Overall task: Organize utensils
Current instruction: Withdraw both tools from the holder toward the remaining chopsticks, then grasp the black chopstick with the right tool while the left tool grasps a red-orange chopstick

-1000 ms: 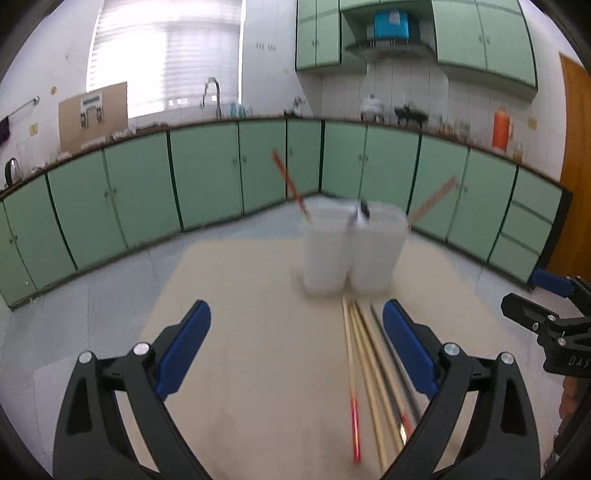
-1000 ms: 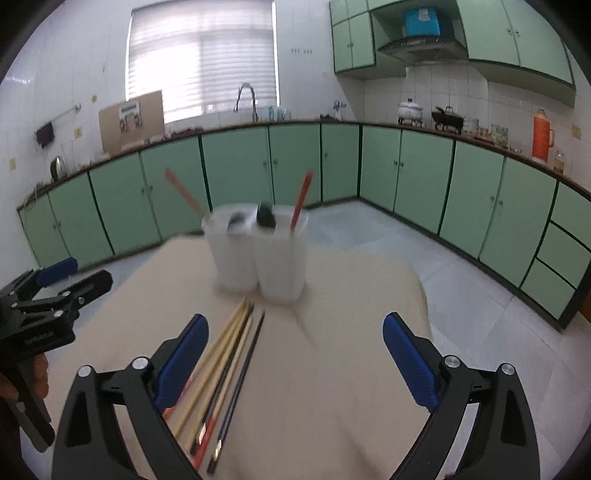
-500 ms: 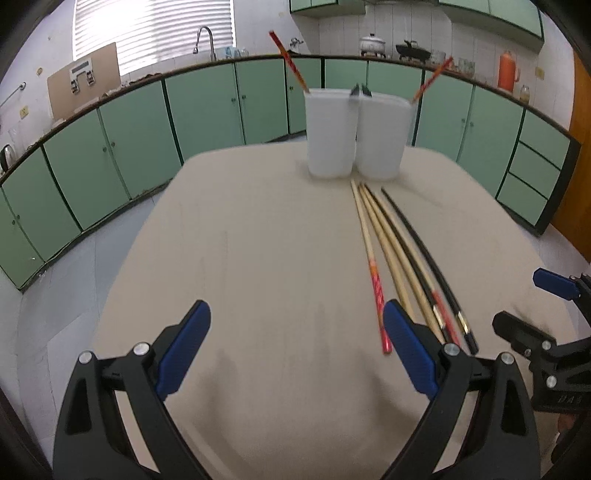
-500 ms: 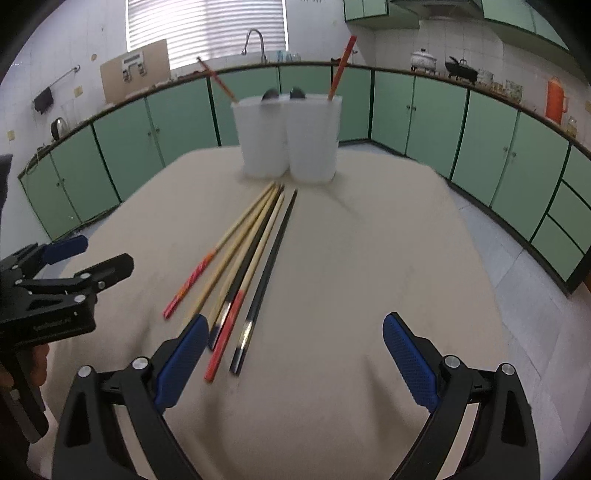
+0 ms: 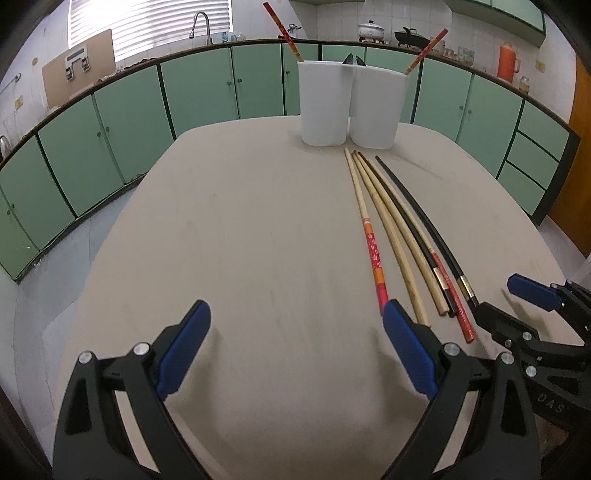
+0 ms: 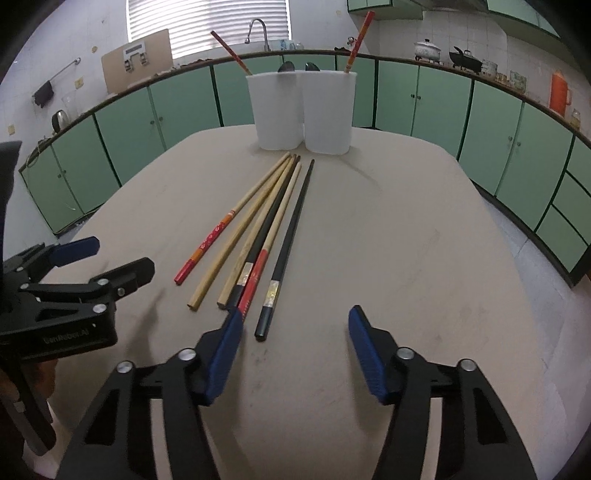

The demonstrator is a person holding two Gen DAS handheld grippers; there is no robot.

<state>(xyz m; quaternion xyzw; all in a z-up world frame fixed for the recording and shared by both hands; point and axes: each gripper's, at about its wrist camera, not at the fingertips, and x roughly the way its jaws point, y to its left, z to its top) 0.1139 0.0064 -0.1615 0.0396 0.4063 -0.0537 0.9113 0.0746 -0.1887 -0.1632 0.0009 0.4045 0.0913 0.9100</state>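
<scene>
Right gripper (image 6: 295, 332) closing, nothing yet pinched; left gripper (image 5: 295, 328) spread, empty. Risked nudging neighbouring red chopstick (image 6: 255, 277) at eleven o'clock, or scattering black chopstick (image 6: 291, 240).

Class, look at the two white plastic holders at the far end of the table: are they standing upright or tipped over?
Upright. Both white plastic holders sit on their bases on the beige table, rims up, with a red-ended chopstick leaning out.

A home kitchen; green cabinets (image 5: 199, 92) line the walls; a sink tap (image 6: 258, 33); pots (image 5: 371, 29) on the counter.
</scene>
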